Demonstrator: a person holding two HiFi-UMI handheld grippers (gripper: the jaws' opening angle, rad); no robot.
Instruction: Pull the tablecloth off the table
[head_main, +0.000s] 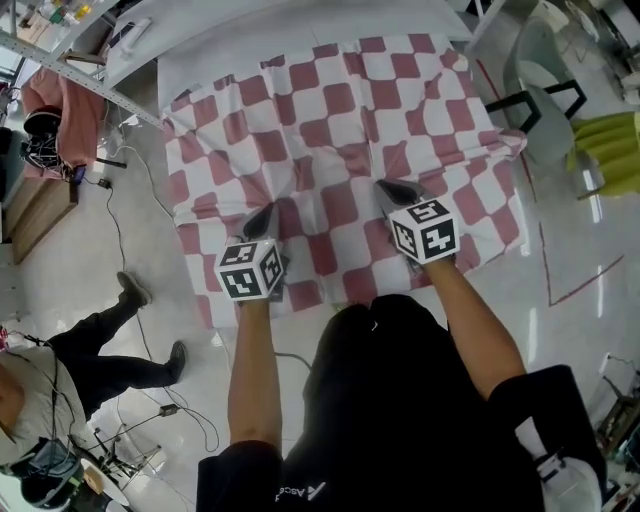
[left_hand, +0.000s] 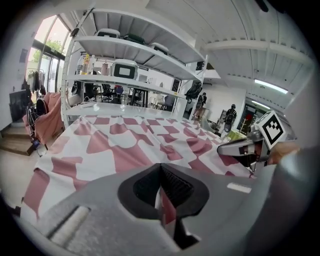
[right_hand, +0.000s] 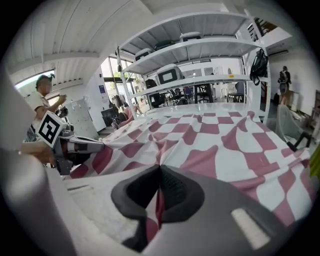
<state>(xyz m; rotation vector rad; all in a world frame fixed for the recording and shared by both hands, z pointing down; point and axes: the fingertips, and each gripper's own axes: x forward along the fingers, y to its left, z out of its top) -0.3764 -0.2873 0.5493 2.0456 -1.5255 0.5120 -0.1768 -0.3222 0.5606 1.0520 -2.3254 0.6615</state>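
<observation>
L gripper (head_main: 268, 212) & R gripper (head_main: 386, 188) are both out in front of the body, side by side but apart, tips pointing fwd and down. R reaches a bit further fwd than L. Both arms are bare and stretched out: L forearm (head_main: 252, 360) runs nearly straight ahead, R forearm (head_main: 478, 335) angles inward from the shoulder. Each has a marker cube at the wrist end, L (head_main: 248, 268) and R (head_main: 425, 230). L jaws are closed tight w/ a thin fold of cloth (head_main: 340, 110) pinched between the pads. R jaws same: closed, a fold of cloth nipped between.
</observation>
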